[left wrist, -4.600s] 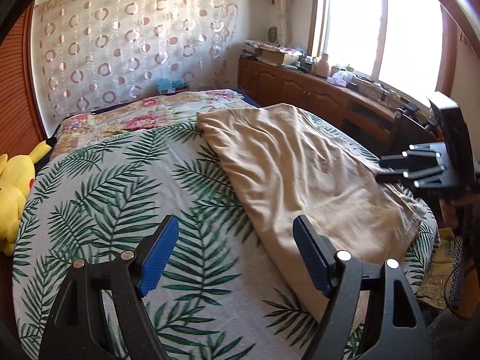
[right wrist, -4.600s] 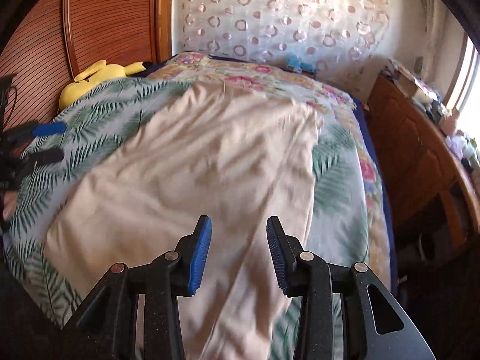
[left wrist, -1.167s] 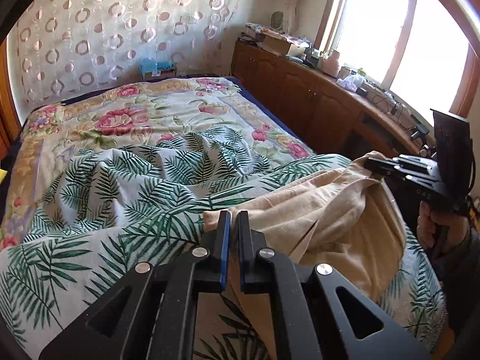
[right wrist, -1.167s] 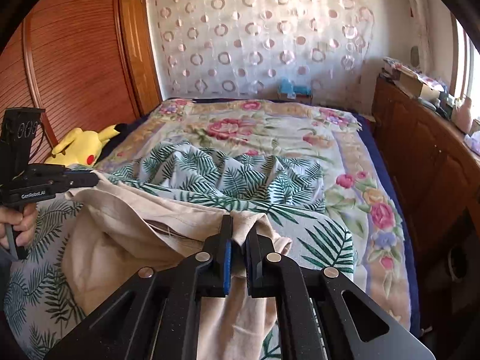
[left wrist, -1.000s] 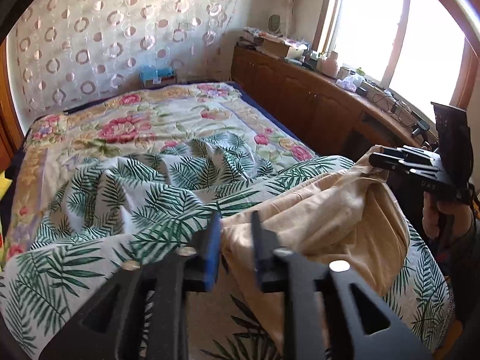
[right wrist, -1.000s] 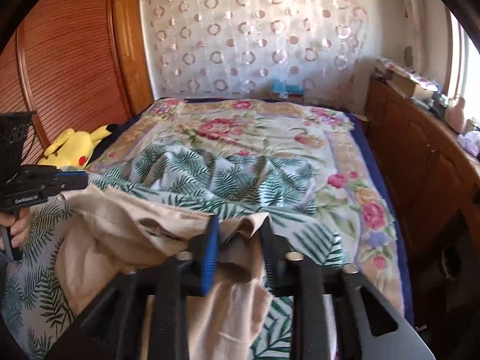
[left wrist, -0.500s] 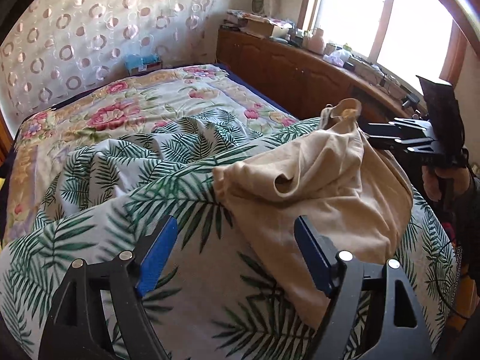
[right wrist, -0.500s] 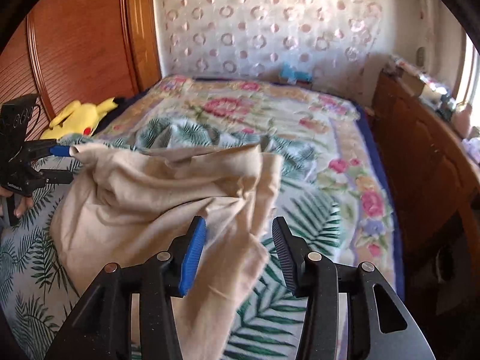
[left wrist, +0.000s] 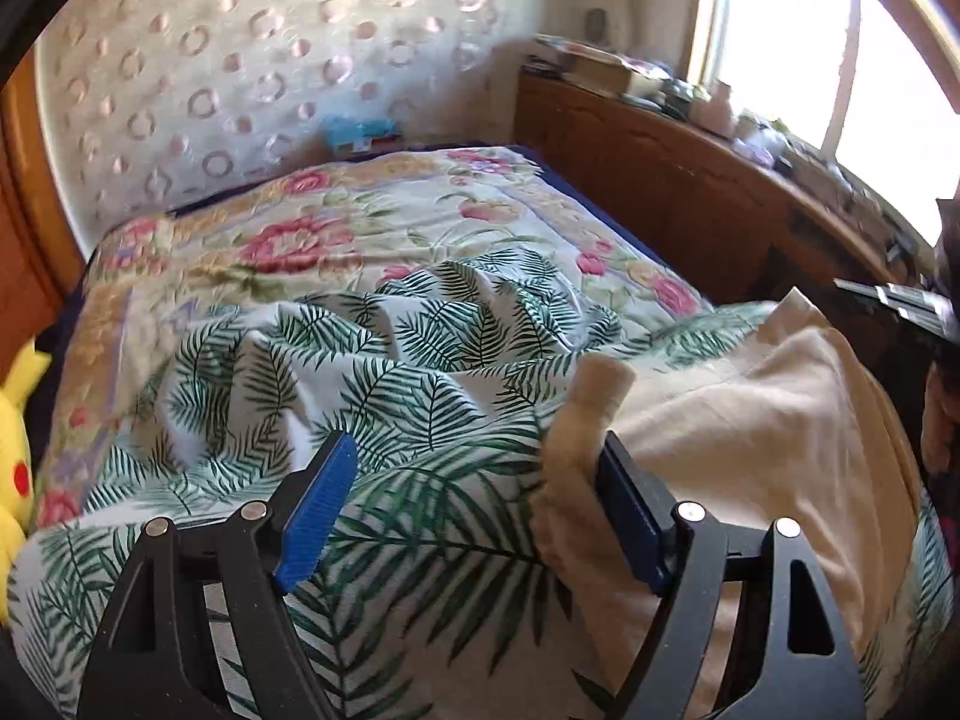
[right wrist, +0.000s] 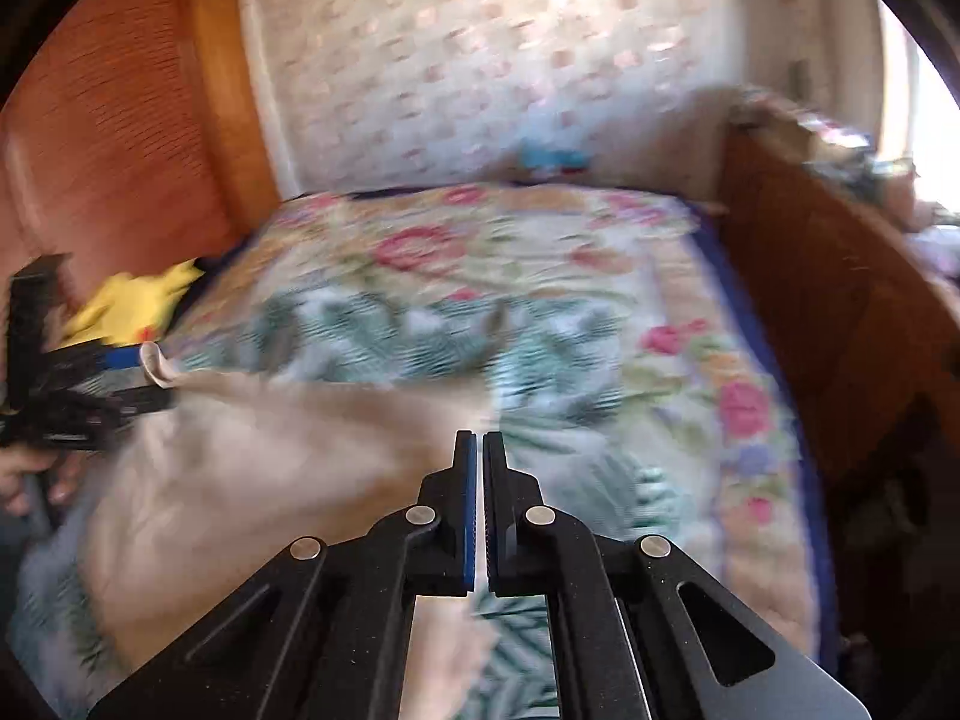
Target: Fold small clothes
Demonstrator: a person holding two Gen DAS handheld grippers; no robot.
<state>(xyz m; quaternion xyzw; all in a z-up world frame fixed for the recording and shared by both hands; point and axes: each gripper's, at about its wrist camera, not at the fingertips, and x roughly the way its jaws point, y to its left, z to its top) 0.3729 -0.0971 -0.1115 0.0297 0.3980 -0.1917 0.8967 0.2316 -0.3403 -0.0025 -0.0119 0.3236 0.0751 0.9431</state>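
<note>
One beige garment (left wrist: pixel 750 420), lower right on the bed (left wrist: pixel 420 228); left tool (left wrist: pixel 474 504) spread, right tool (right wrist: pixel 480 450) pressed together, pinch unclear.

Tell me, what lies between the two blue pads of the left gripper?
In the left wrist view, only the palm-leaf bedcover lies between the left gripper pads; the beige garment drapes against the right-hand pad.

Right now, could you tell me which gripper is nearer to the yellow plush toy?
Left. The left gripper hangs open beside the yellow plush toy; the right gripper sits farther across the bed, toward the wooden cabinets.
</note>
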